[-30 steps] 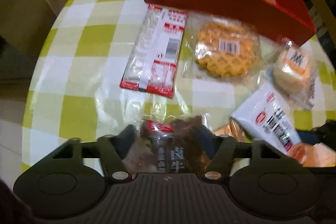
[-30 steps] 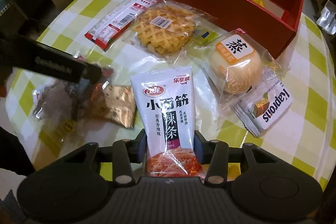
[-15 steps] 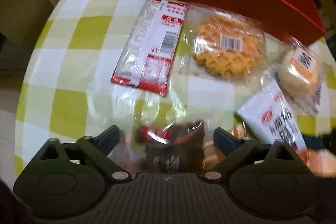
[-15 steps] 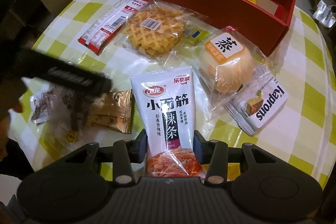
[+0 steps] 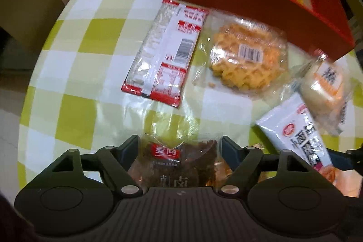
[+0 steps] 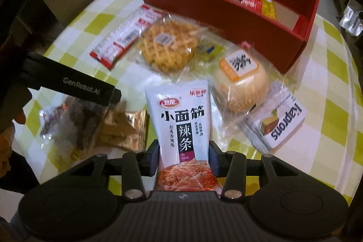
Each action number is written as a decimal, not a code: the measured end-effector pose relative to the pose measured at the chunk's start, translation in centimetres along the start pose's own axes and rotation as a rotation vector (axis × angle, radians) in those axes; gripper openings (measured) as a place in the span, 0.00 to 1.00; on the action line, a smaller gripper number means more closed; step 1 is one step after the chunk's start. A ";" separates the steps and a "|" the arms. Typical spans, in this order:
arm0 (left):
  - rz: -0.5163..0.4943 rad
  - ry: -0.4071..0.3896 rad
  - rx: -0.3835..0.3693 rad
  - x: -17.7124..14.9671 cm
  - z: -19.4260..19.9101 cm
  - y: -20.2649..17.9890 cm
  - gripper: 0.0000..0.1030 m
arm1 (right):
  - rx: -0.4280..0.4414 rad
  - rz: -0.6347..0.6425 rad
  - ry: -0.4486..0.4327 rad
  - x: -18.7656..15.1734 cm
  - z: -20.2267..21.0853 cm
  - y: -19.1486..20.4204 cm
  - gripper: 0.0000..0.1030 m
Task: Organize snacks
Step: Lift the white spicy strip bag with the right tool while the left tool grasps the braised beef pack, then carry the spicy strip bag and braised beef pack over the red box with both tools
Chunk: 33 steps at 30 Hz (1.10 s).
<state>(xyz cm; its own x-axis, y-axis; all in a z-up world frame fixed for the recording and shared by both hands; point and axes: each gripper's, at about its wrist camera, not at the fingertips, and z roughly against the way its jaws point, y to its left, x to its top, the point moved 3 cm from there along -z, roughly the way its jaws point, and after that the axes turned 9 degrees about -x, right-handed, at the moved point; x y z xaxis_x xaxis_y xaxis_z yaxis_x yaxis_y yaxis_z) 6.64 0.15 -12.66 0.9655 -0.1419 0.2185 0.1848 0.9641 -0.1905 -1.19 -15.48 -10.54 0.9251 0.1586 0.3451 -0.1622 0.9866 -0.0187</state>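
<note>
A dark brown jerky packet (image 5: 177,165) with a red label lies on the checked table between the jaws of my left gripper (image 5: 179,146). Those jaws are closing, and the pads stand close beside the packet's edges. My right gripper (image 6: 183,155) is shut on the lower end of a white spicy-strips pouch (image 6: 179,119), which lies flat pointing toward the red box (image 6: 215,13). Seen from the right wrist, the left gripper's black body (image 6: 68,83) hangs over the jerky packet (image 6: 68,119). The box holds a few snack packets (image 6: 256,1).
Between the grippers and the box lie a wrapped waffle (image 5: 247,58), a long red-and-white packet (image 5: 165,53), a wrapped bun (image 6: 240,81), a Kaprons wafer pack (image 6: 276,124) and gold packets (image 6: 122,128). The round table's edge (image 5: 34,87) curves at left, with cardboard boxes beyond.
The left jaws let go of the jerky packet, spread wide, then came partway back in around it. The right gripper kept its grip on the white pouch.
</note>
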 end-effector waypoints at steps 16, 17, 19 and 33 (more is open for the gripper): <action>0.001 -0.061 -0.080 1.6 2.3 -0.2 0.78 | 0.024 -0.040 -0.054 0.3 1.9 -0.3 0.48; 0.002 -0.061 -0.084 1.6 2.4 -0.2 0.78 | 0.026 -0.041 -0.058 0.2 2.1 -0.4 0.48; 0.002 -0.062 -0.093 1.6 2.4 -0.2 0.78 | 0.034 -0.049 -0.068 0.1 2.5 -0.5 0.48; -0.005 -0.108 -0.167 2.3 4.6 -0.8 0.78 | 0.088 -0.196 -0.158 0.0 6.0 -3.3 0.48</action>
<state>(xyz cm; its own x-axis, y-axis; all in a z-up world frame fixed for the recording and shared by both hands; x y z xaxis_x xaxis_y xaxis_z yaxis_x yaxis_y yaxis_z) 7.90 0.08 -7.56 0.9408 -0.1130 0.3195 0.2260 0.9117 -0.3430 -2.69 -18.97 -4.79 0.8777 -0.0499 0.4766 -0.0212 0.9896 0.1426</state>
